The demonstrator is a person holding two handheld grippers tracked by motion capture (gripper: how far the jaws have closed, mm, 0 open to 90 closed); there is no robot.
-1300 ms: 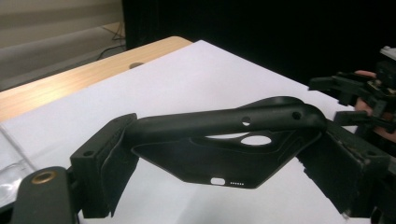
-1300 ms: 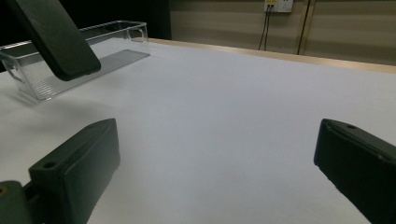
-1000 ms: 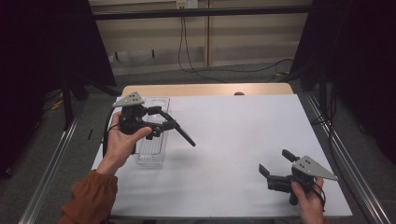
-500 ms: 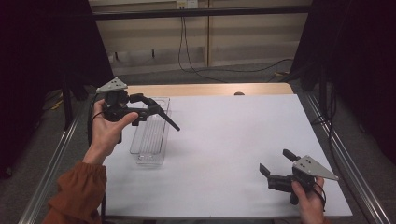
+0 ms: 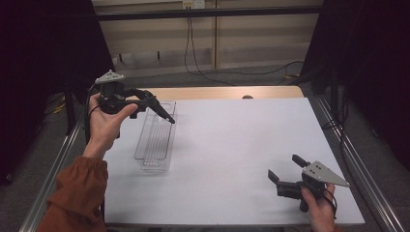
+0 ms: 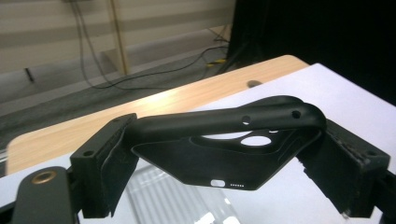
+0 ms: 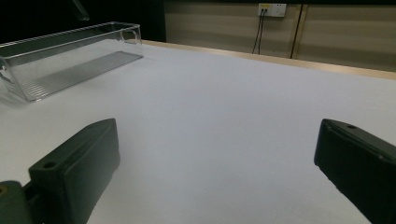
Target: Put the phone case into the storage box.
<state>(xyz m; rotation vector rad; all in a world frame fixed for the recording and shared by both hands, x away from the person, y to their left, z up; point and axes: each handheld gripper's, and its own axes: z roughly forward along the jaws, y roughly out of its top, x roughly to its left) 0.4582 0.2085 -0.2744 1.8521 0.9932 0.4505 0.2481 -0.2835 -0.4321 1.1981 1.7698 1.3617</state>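
Two grippers are at work over the white table. The left gripper is held up in the air above the far left of the table, over the far end of a clear tray. Its jaws are clamped on a black phone case: in the left gripper view the case spans the gap between the two pads, its edge pressed against each, tilted with its rim toward the camera and the camera cut-out showing through. From above, the case sticks out past the jaws to the right, slanting down over the tray without touching it. The tray lies lengthwise near the table's left edge. The right gripper sits low at the near right corner, well apart from the tray, its jaws spread wide with nothing between them but bare tabletop.
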